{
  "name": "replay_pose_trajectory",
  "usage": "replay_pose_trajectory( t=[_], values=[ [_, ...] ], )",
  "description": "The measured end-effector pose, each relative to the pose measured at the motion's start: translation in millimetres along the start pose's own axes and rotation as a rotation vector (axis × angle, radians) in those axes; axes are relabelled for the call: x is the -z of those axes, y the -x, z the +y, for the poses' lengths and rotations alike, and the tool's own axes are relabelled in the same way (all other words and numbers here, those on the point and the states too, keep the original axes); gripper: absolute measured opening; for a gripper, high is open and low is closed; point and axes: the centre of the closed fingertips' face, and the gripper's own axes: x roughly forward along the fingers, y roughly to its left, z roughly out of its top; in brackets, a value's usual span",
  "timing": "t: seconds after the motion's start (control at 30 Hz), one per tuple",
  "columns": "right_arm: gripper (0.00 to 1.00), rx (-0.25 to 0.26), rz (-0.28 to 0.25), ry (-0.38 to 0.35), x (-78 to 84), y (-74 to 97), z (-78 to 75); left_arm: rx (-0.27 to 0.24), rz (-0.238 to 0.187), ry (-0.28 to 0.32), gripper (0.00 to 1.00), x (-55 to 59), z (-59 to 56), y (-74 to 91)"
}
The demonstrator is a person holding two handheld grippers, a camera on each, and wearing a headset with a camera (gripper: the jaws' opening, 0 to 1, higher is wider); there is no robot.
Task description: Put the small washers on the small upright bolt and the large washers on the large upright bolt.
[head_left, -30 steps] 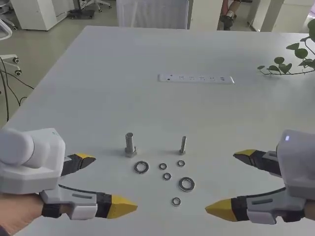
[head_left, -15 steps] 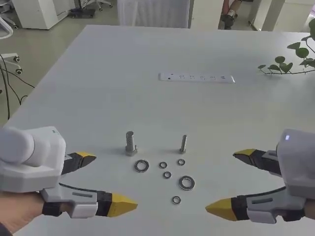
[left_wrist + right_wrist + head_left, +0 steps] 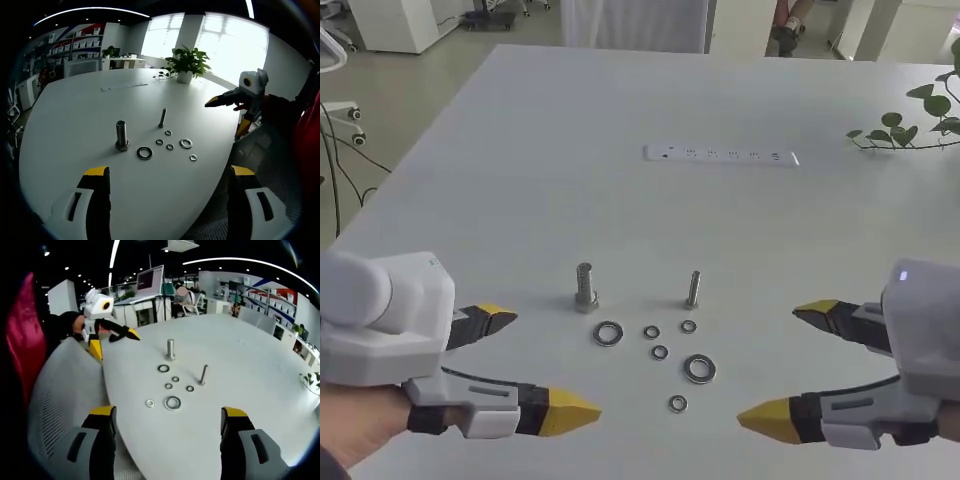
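White table [image 3: 570,150], mostly bare; strip [image 3: 720,155] flat at the far middle; plant [image 3: 910,125] trailing in at the far right

Left gripper [image 3: 552,364] low at the near left, jaws spread wide, nothing between them; right gripper [image 3: 769,368] mirrored at the near right, just as wide, just as empty; both flank the parts and sit well apart from them

Large bolt [image 3: 584,287] upright on its head left of centre, shank bare; small bolt [image 3: 693,290] upright to its right, also bare

Two large washers [image 3: 608,333] flat on the table, one just in front of the large bolt, the other nearer the person and to the right; four small washers [image 3: 660,352] loose among them, one just in front of the small bolt, two between the large pair, one nearest the table edge

Change over the last second: next to none; neither gripper has closed in or altered its gape; bolts and washers lie as they did; only the head view has tipped slightly

Reading: work not yet begun, all six washers still to place; thin rings flat on a smooth top will likely be awkward to pinch and may skid under a jaw
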Motion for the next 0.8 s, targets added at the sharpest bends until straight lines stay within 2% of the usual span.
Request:
replay_pose_trajectory(
  t=[0.47,0.63,0.8],
  values=[
    [0.85,-0.001,0.021,0.027,-2.2,-2.8,-4.0,0.003,-0.002,0.002,0.98,0.1,-1.0,-0.7],
    [0.82,-0.011,0.053,0.057,-0.1,-7.2,-5.1,0.007,-0.001,0.000,0.98,0.9,-3.0,-1.3],
    [0.79,-0.019,0.060,0.071,-4.7,-12.9,-7.6,0.007,-0.004,0.000,0.98,1.4,-4.7,-1.3]
  ],
)
